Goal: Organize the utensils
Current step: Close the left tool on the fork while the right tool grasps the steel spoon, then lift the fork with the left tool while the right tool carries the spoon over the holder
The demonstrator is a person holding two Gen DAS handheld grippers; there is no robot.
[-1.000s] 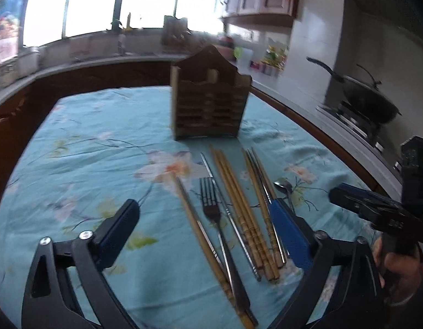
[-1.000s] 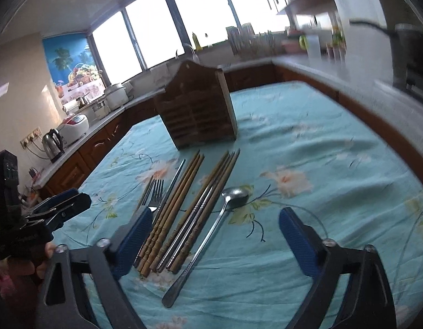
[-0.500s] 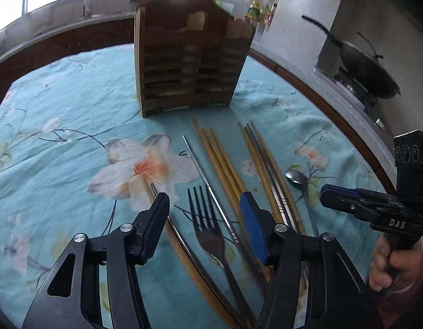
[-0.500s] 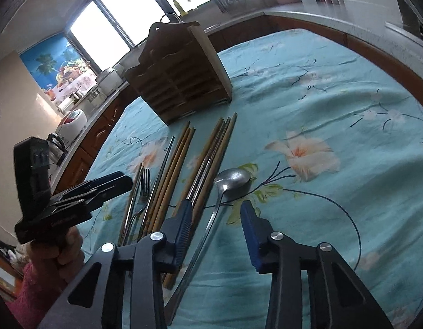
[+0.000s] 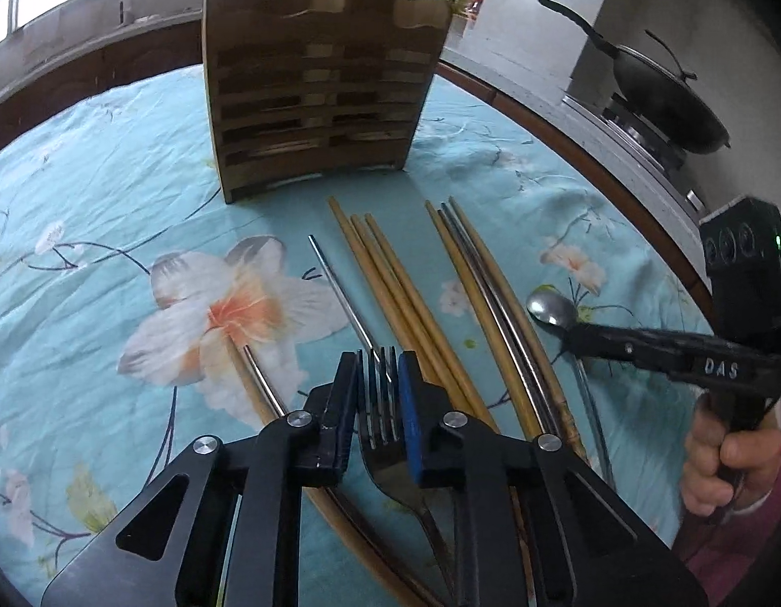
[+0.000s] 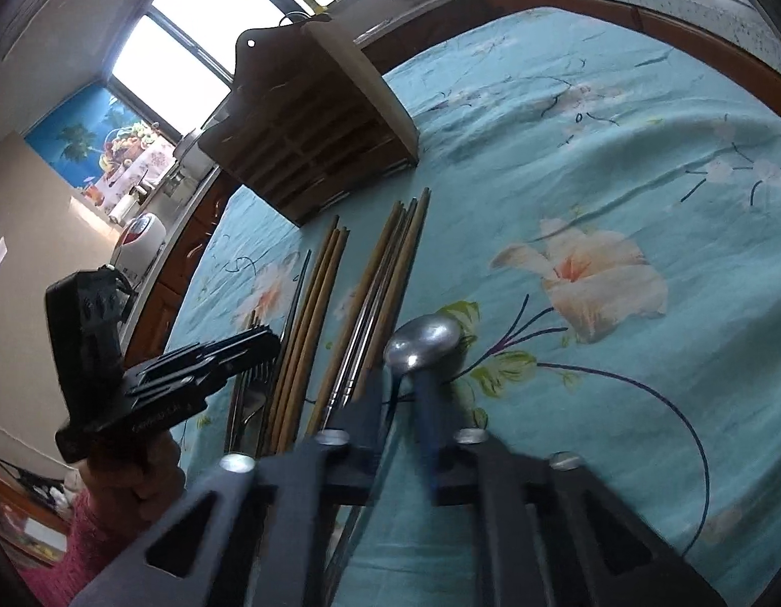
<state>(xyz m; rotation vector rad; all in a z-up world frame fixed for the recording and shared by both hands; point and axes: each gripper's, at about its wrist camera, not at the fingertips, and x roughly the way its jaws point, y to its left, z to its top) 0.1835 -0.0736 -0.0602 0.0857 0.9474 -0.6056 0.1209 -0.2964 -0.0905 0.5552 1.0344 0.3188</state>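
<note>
A steel fork (image 5: 387, 460) lies on the floral tablecloth (image 5: 112, 192). My left gripper (image 5: 379, 361) is closing, its pads pressing both sides of the fork's tines. A steel spoon (image 6: 425, 341) lies to the right of the chopsticks. My right gripper (image 6: 398, 384) is shut on the spoon's neck just behind the bowl. In the left wrist view the right gripper (image 5: 575, 334) meets the spoon (image 5: 549, 306) at the same spot. A slatted wooden utensil holder (image 5: 314, 86) stands upright beyond the row. Wooden chopsticks (image 5: 390, 283) and a metal chopstick (image 5: 339, 288) lie between fork and spoon.
A second bundle of wooden and metal chopsticks (image 5: 486, 293) lies beside the spoon. A dark wok (image 5: 668, 101) sits on the stove past the table's right edge. A rice cooker (image 6: 139, 237) stands on the counter at left. A person's hand (image 5: 729, 460) holds the right gripper.
Both grippers came down toward the table and went from wide open to closed, the left around the fork's tines, the right around the spoon's neck.
</note>
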